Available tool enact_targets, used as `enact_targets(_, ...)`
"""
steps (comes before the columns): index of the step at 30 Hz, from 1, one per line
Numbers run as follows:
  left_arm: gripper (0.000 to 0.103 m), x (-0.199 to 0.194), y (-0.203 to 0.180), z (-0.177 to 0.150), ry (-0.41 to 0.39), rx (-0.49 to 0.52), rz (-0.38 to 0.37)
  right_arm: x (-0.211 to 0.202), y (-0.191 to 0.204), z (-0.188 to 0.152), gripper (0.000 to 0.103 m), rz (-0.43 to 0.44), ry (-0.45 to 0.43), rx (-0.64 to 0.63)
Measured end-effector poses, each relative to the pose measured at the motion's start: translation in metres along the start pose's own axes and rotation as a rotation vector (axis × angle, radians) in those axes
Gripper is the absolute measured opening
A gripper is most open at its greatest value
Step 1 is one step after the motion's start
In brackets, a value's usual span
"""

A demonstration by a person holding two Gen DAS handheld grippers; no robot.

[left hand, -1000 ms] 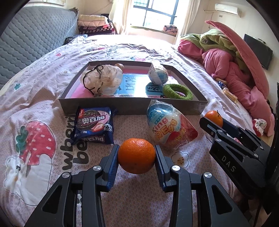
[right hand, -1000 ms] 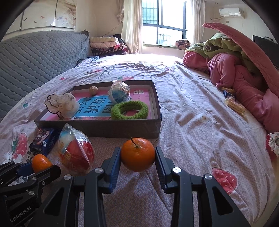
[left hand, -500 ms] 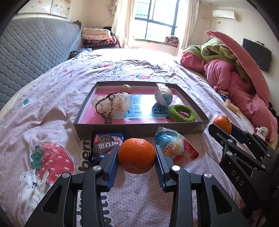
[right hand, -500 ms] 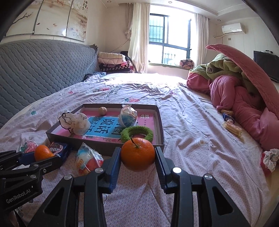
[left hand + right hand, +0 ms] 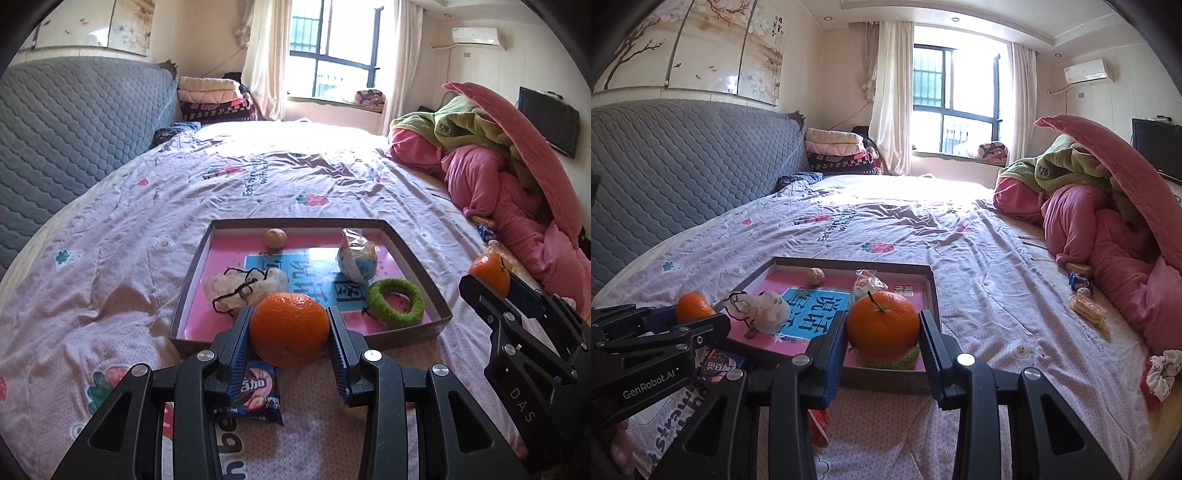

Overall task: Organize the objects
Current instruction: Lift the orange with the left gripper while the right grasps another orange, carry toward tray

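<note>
My left gripper (image 5: 290, 334) is shut on an orange (image 5: 289, 329) and holds it in the air before the near wall of a shallow grey box (image 5: 195, 258). My right gripper (image 5: 882, 330) is shut on a second orange with a stem (image 5: 882, 322), held above the box's near right corner (image 5: 932, 291). The box holds a white mesh pouch (image 5: 245, 286), a wrapped ball (image 5: 356, 254), a green ring (image 5: 395, 302) and a small walnut (image 5: 276, 237). A blue cookie packet (image 5: 255, 395) lies on the bed under my left gripper.
The box lies on a pink strawberry-print bedsheet (image 5: 110, 229). A pile of pink and green bedding (image 5: 1108, 206) lies at the right, with snack packets (image 5: 1086, 306) beside it. A grey quilted headboard (image 5: 683, 155) stands at the left. A red-wrapped item (image 5: 818, 424) lies under my right gripper.
Both grippers have risen with their oranges, so the box now looks lower and farther. The egg-shaped packet has passed out of the left wrist view.
</note>
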State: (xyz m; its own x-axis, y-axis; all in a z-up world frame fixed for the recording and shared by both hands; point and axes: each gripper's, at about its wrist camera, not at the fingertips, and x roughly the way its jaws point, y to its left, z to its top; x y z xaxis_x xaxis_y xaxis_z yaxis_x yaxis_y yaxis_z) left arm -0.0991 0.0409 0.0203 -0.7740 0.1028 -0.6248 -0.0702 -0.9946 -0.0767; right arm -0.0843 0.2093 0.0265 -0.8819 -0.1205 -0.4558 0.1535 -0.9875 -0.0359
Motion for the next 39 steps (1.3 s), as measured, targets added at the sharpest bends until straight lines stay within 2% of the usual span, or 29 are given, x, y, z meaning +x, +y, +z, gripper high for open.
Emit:
enact_targets(5, 0.04, 0.001, -0.004, 0.012, -0.042, 0.004, 0.015, 0.0, 0.001, 0.013, 0.038, -0.005, -0.03, -0.008)
enact_targets(24, 0.04, 0.033, 0.003, 0.042, -0.045, 0.009, 0.024, 0.028, 0.011, 0.039, 0.038, 0.002, -0.063, -0.014)
enact_targets(39, 0.04, 0.035, 0.007, 0.073, -0.118, 0.036, 0.048, 0.038, 0.011, 0.066, 0.038, 0.0, -0.113, -0.014)
